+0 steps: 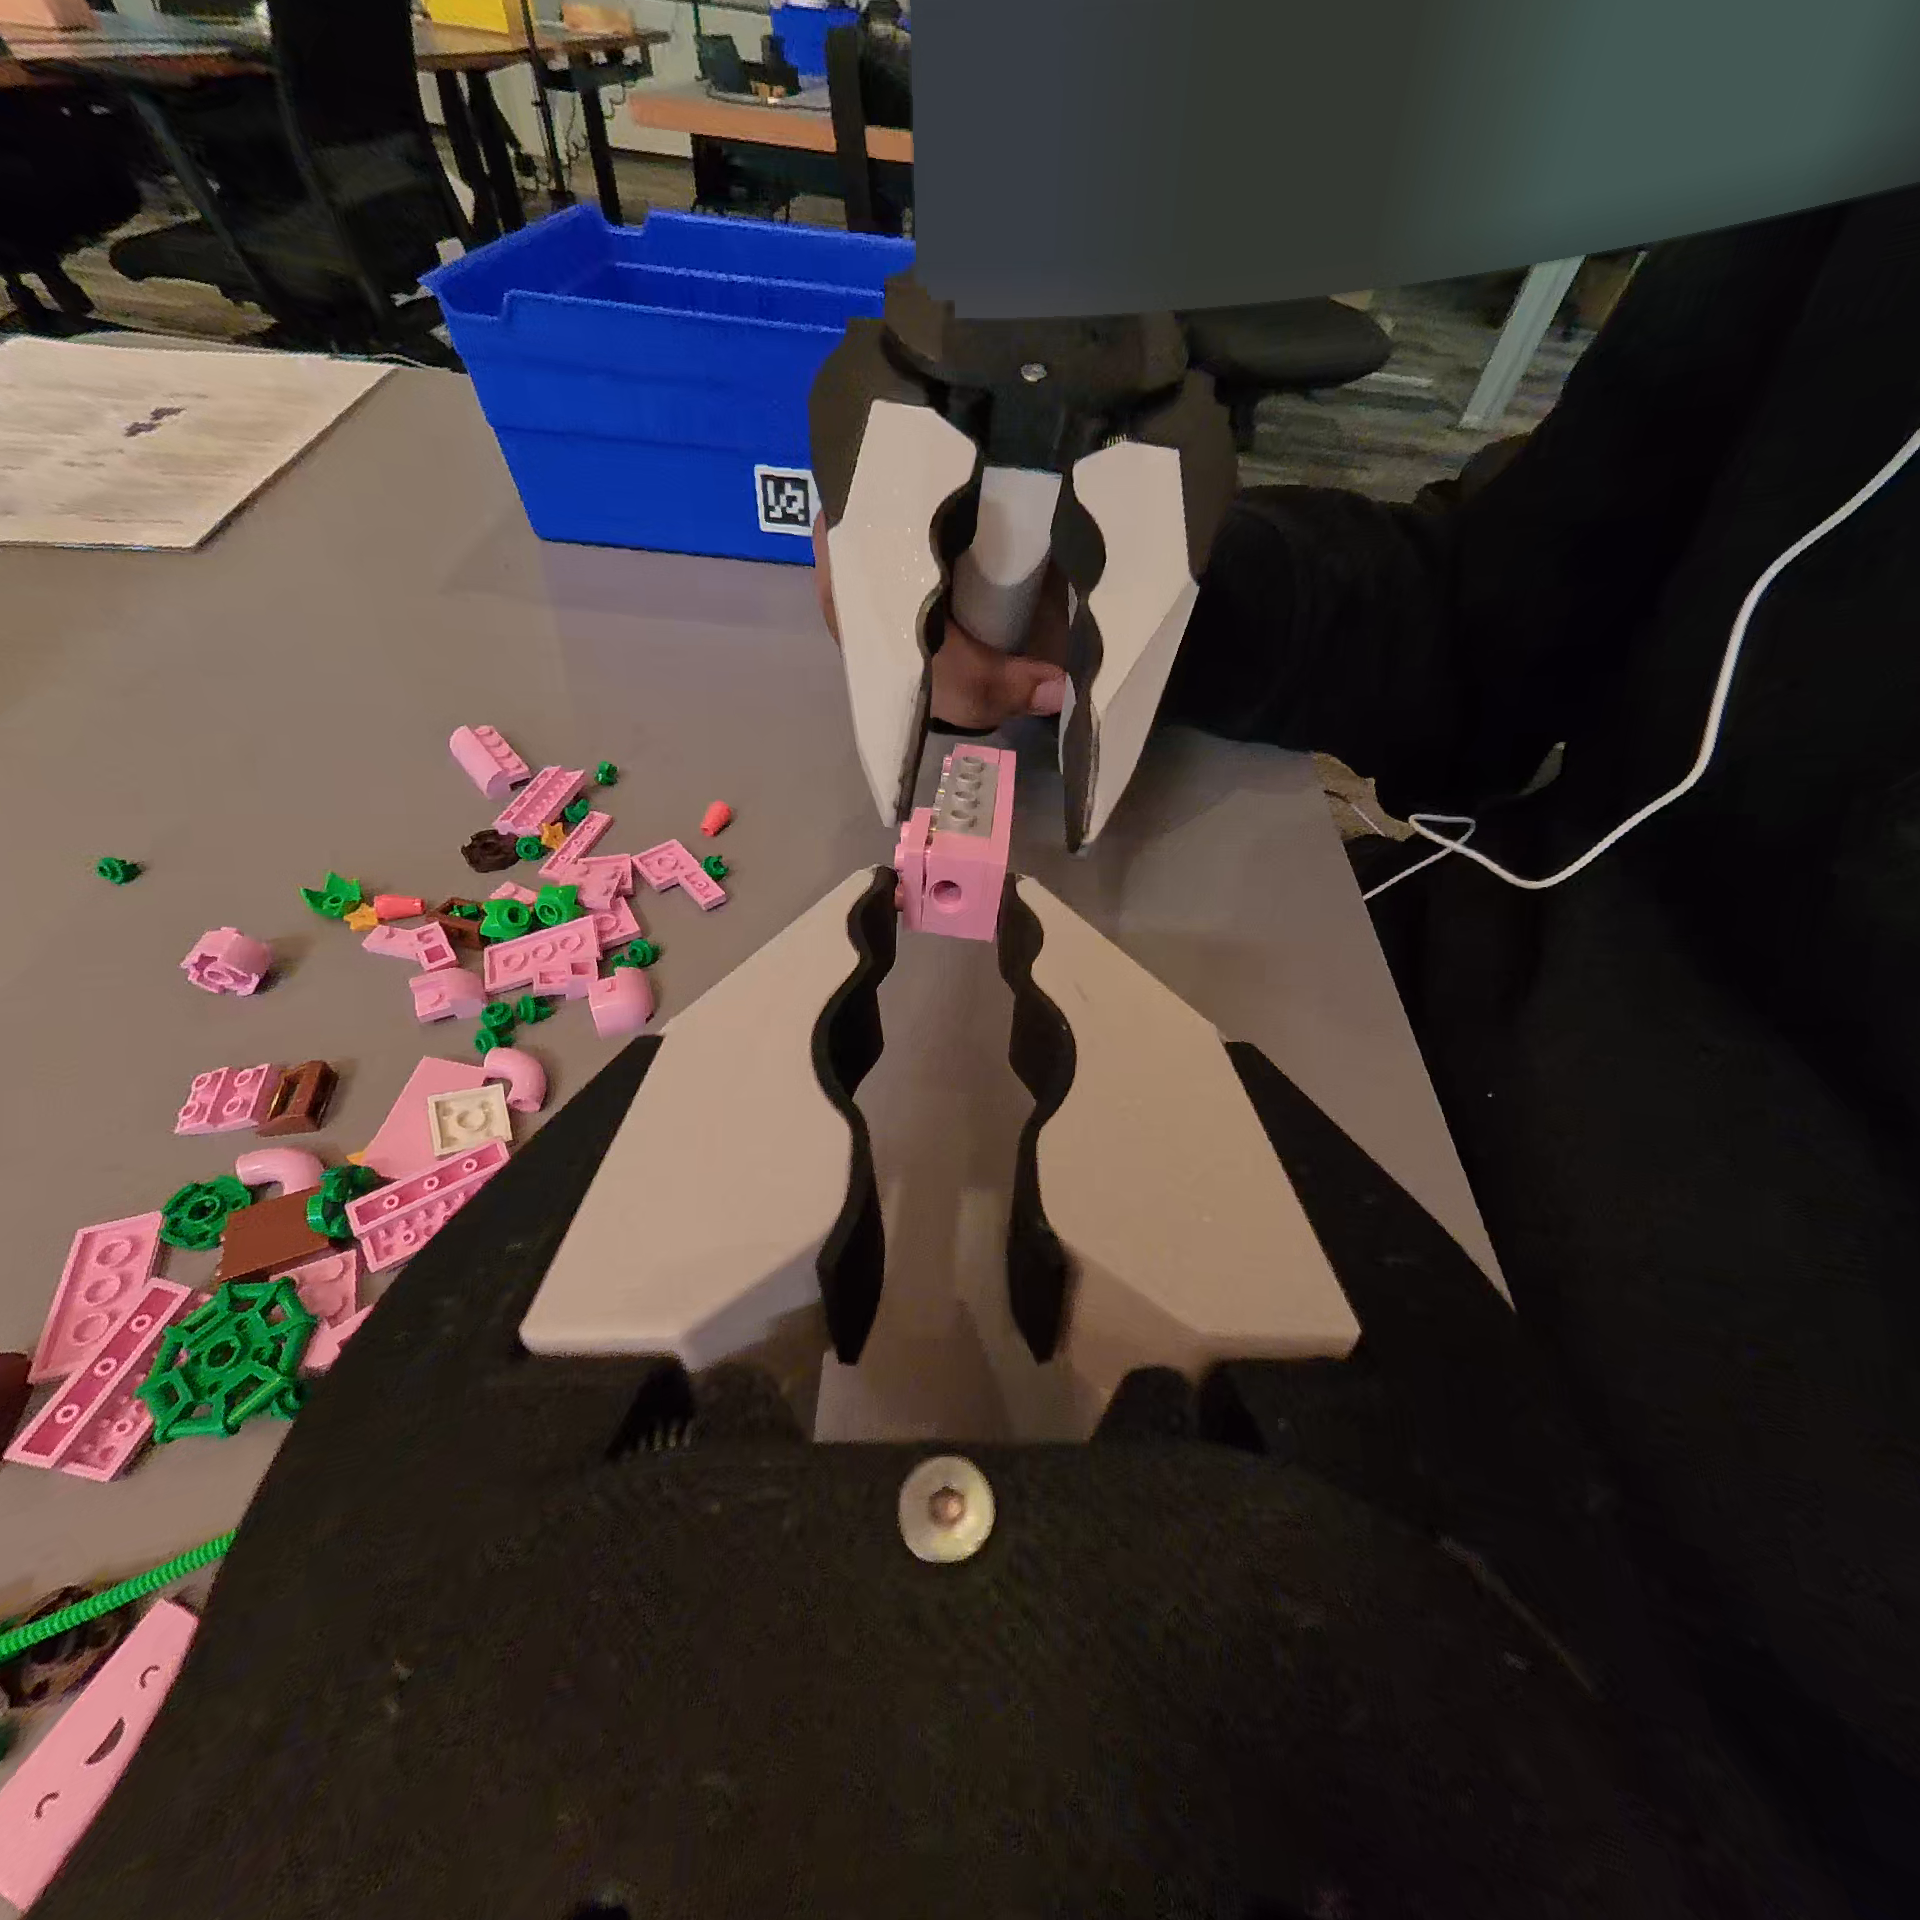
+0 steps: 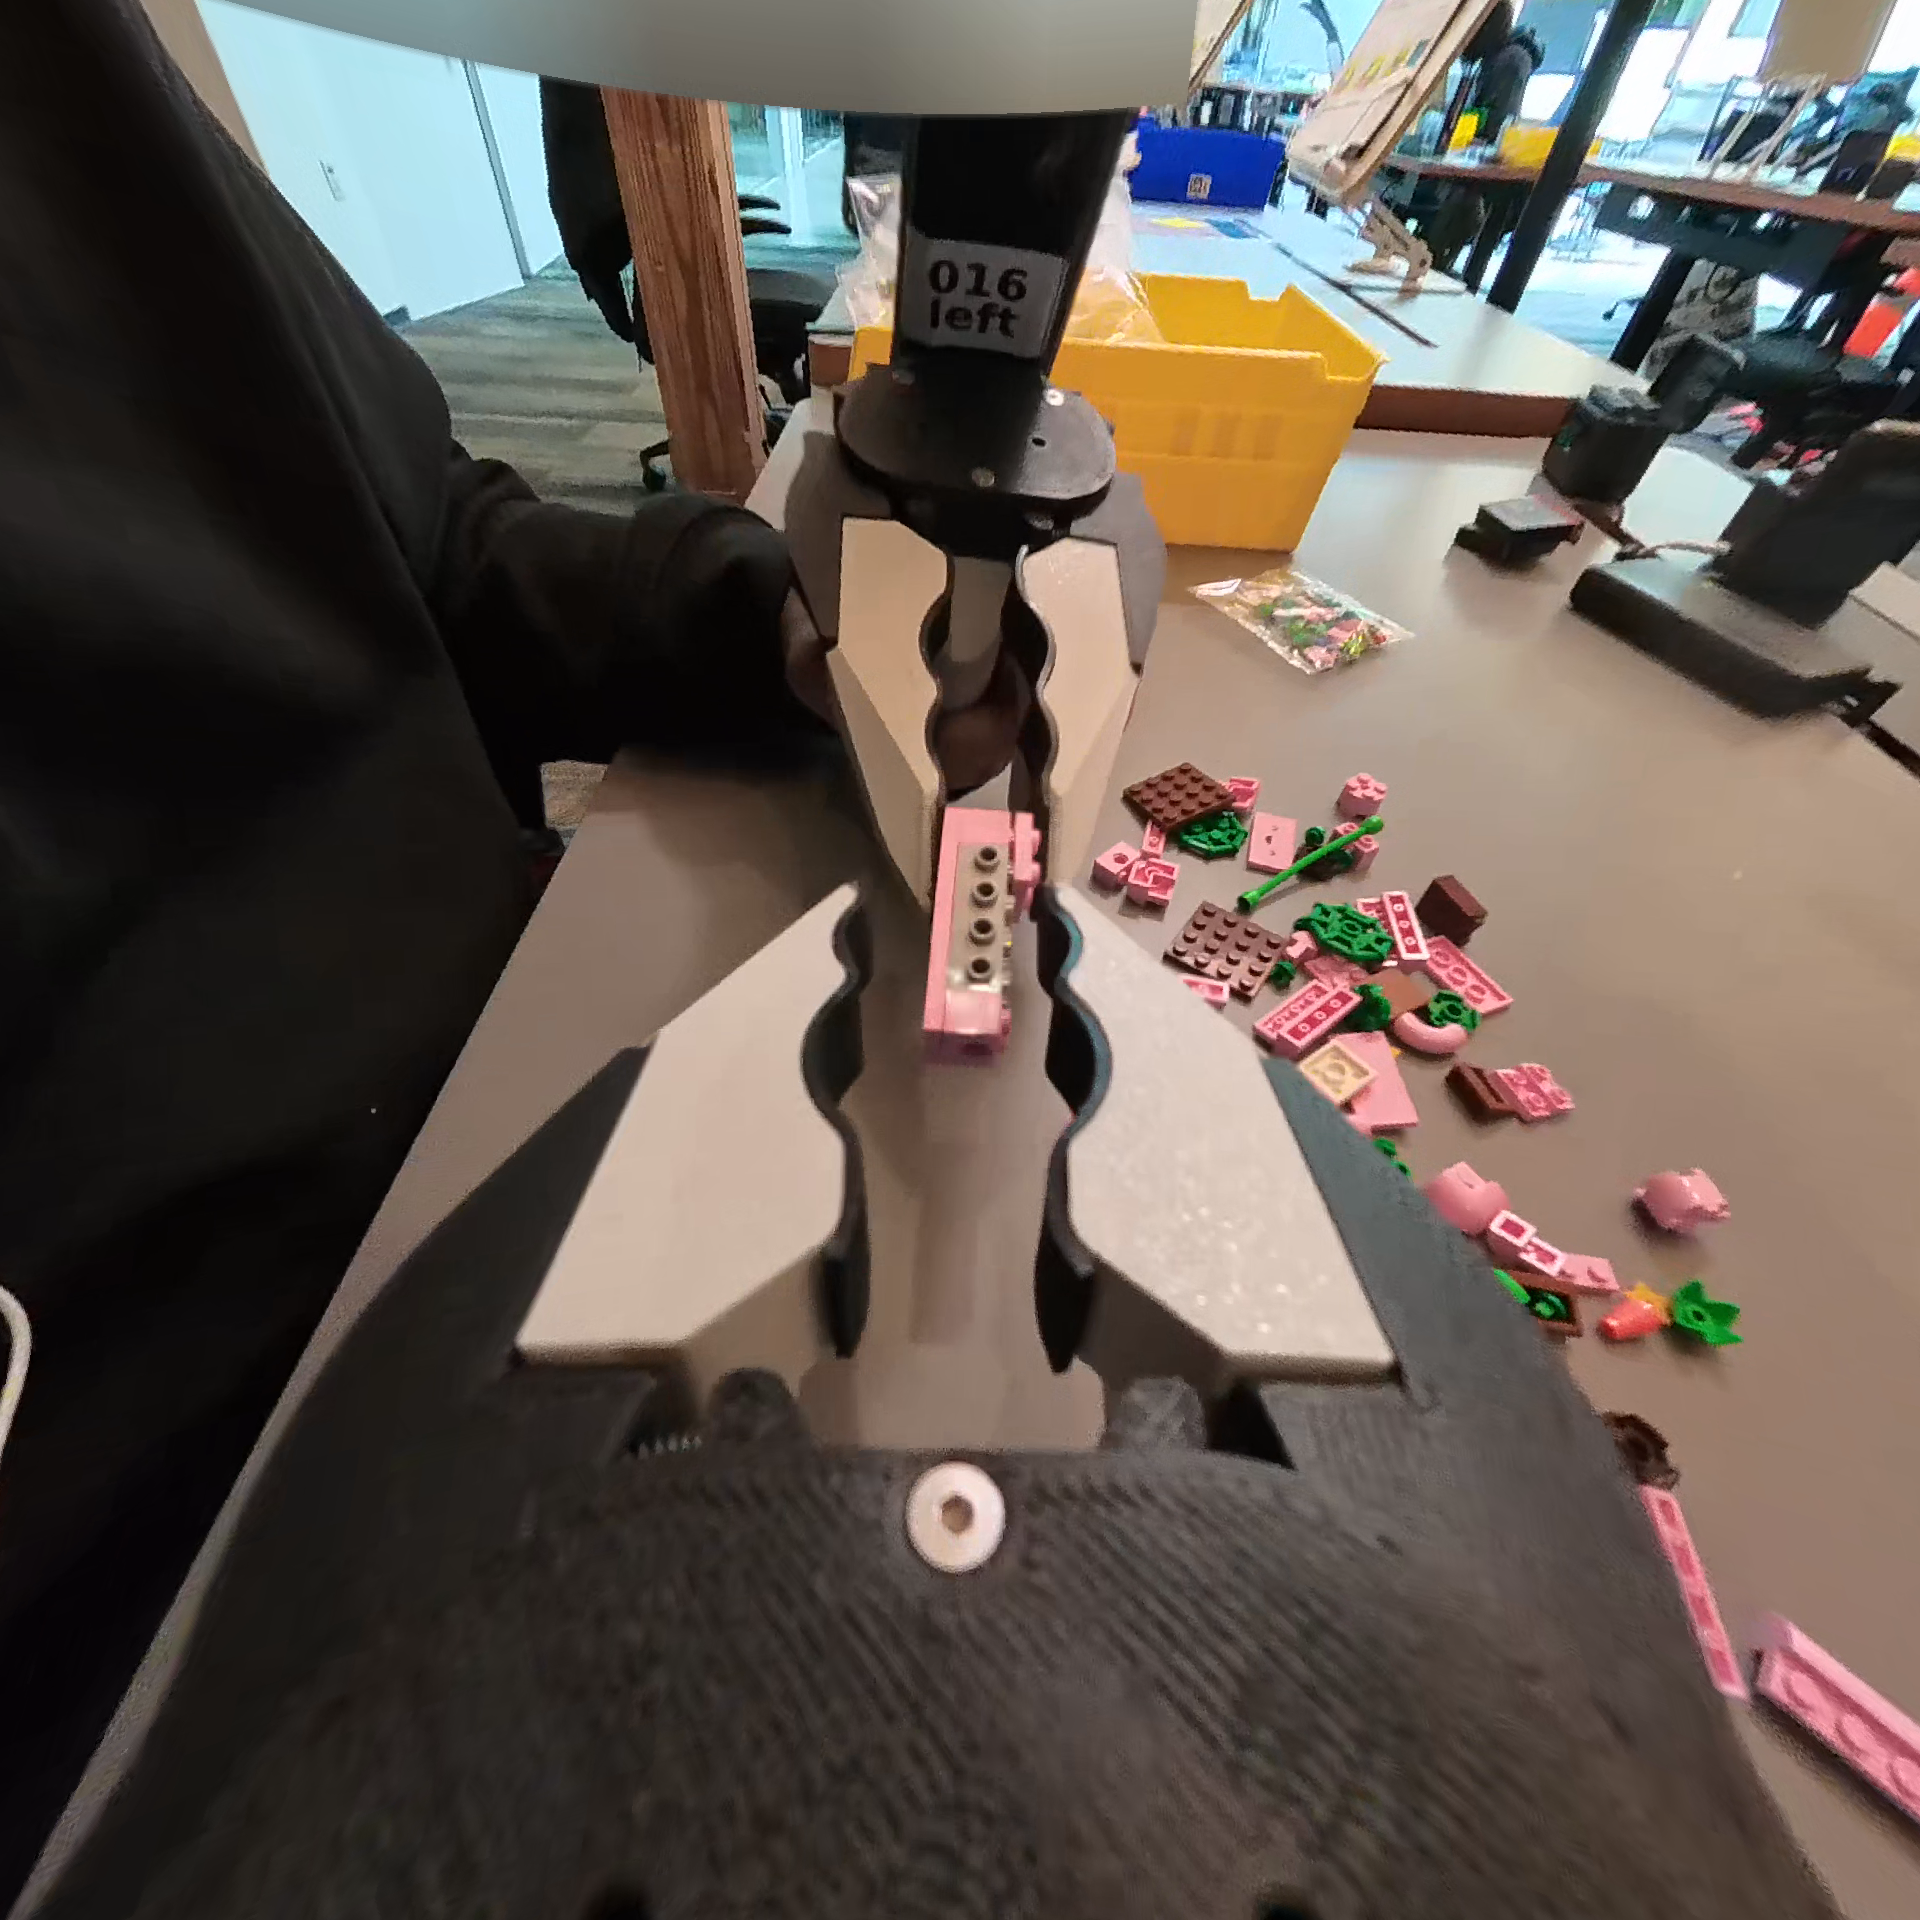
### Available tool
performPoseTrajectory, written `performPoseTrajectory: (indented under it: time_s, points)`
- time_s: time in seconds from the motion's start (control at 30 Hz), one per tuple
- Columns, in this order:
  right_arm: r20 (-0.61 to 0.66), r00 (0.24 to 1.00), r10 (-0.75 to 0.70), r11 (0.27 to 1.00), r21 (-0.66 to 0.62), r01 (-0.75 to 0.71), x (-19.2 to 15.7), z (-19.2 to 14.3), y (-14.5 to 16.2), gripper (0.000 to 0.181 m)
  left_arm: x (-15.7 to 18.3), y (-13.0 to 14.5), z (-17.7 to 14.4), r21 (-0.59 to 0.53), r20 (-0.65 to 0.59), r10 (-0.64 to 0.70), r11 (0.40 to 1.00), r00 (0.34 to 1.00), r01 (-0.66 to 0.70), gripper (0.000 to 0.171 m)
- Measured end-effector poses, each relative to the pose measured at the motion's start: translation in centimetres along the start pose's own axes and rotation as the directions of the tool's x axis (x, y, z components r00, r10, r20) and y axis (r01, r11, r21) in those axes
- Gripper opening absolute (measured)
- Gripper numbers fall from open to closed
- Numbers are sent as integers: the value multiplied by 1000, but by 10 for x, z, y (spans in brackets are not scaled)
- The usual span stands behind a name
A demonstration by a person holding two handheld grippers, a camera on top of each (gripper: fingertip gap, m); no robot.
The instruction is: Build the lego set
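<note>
L gripper (image 1: 951, 883) clamps pink assy (image 1: 958, 847) at frame ctr; long axis runs toward R gripper (image 1: 987, 821), spread around far end.

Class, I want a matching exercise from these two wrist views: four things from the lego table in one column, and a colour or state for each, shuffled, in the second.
Things:
1. plastic storage bin behind the far tongs
2. long pink lego assembly with grey studs
3. web-shaped round lego piece
4. square studded lego plate

Colour or state:
A. brown
B. gripped in the left tongs
C. blue
D. green

Pairs: 1-C, 2-B, 3-D, 4-A
</note>
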State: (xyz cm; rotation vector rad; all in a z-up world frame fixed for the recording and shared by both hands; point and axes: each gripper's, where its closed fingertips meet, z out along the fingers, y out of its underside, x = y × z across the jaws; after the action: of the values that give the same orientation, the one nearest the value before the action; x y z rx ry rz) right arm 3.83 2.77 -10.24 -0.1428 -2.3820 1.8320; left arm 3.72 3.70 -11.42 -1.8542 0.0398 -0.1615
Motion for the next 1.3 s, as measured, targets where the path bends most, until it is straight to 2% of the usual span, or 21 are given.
performPoseTrajectory:
  time_s: [0.23, 0.9, 1.1, 1.3]
  points:
    - [-45, 997, -62, 998, -4, 62, 3, 1, 0, 18, 3, -1, 2, 0, 0, 21, 1000, 1000, -21, 17]
    - [-53, 996, -68, 997, -45, 66, 5, 0, 6, 14, 1, 4, 5, -33, 40, 61, 998, 997, -59, 17]
    - [-75, 992, -99, 994, -43, 96, 6, -1, 2, 13, 1, -1, 3, -7, 80, 127, 992, 989, -127, 17]
    - [-89, 991, -103, 994, -39, 99, 8, -3, 1, 13, -1, -5, 0, 13, 101, 129, 991, 986, -131, 18]
